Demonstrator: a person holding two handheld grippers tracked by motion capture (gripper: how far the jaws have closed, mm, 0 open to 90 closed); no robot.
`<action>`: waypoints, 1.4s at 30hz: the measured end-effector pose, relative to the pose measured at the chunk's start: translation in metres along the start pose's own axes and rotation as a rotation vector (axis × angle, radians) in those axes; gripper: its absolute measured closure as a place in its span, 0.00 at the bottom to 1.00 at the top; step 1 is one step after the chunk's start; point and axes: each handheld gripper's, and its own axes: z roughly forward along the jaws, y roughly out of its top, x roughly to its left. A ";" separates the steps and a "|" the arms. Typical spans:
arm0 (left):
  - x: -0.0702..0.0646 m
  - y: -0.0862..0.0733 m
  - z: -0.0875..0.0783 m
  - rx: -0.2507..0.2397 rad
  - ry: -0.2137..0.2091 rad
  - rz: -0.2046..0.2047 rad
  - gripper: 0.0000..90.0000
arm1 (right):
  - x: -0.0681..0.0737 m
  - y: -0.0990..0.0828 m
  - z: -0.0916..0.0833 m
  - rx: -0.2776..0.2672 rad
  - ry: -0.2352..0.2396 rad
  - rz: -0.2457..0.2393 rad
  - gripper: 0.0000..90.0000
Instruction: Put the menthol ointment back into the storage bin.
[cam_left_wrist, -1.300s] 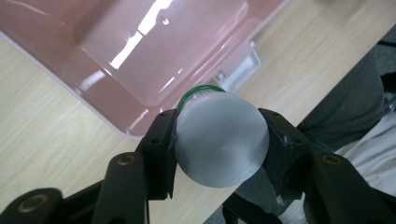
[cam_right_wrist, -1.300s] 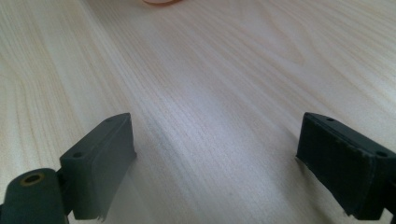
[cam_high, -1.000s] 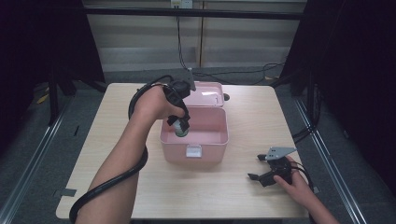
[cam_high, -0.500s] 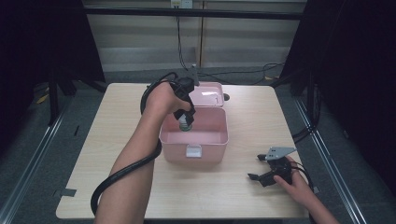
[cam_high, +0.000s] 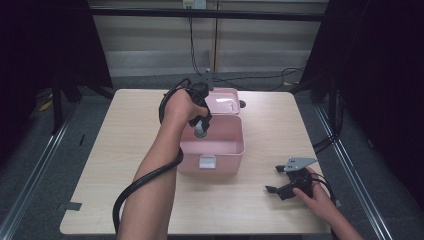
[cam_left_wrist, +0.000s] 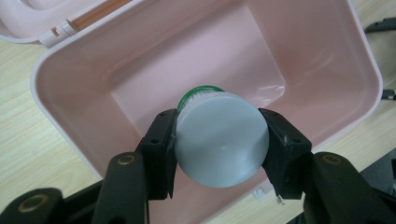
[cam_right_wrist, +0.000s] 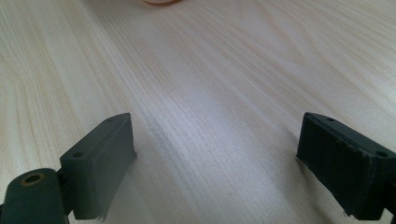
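While clamped in black fingers (cam_left_wrist: 161, 154), round grey-capped bottle (cam_left_wrist: 219, 140), glossy pink plastic box (cam_left_wrist: 327, 70)

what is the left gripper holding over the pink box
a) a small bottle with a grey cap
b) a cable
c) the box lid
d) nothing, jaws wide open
a: the left gripper has its jaws clamped on the grey cap of a small bottle, above the open pink box.
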 end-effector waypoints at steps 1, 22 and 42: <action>0.002 0.001 0.002 -0.006 0.002 -0.014 0.56 | 0.000 0.000 0.000 0.000 0.000 0.000 0.12; 0.016 0.010 0.026 -0.013 0.043 -0.134 0.56 | 0.000 0.000 0.000 0.000 0.000 0.000 0.12; 0.021 0.020 0.053 -0.017 0.053 -0.201 0.56 | 0.000 0.000 0.000 -0.002 -0.006 -0.004 0.12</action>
